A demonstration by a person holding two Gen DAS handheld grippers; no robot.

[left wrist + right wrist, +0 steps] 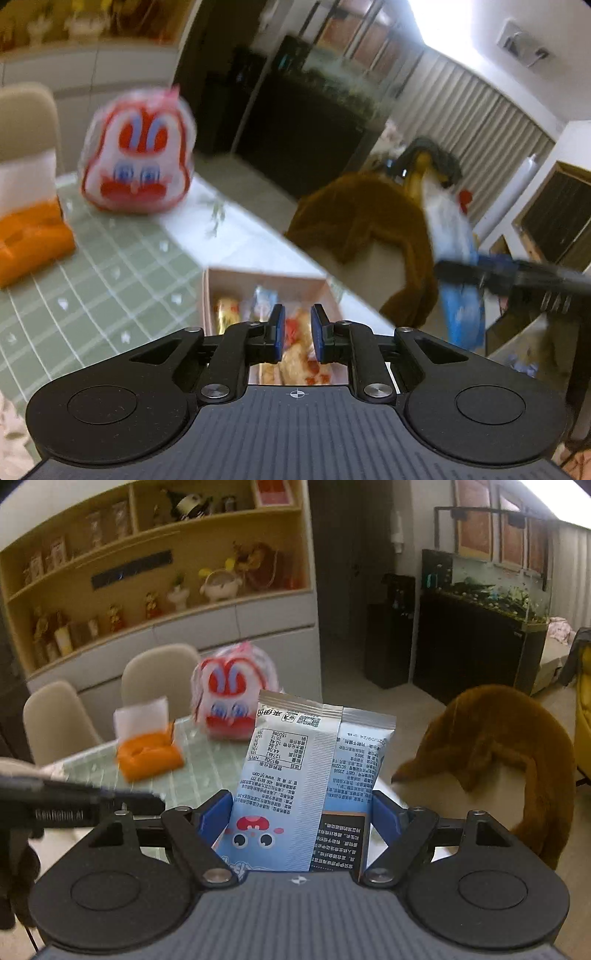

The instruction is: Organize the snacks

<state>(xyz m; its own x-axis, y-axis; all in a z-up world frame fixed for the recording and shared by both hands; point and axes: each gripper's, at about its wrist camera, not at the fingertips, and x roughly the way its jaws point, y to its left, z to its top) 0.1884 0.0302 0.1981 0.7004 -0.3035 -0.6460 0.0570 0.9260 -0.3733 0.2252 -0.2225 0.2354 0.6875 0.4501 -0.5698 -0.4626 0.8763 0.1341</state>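
A green checked table (122,266) stands before a shelf wall. The right gripper (297,812) has its jaws clamped on one blue packet (291,775), long axis upright, sealed end up. The left gripper (297,332) holds nothing, its jaws a little apart, above one box (210,291) with several snacks. Beyond: one rabbit bag (138,155).

On the blue snack packet (291,775), printed upside down, "www.lyf.com", "400 8819 777" and a nutrition table with "100" can be read. A date ending "/09/24" is printed on its right panel.
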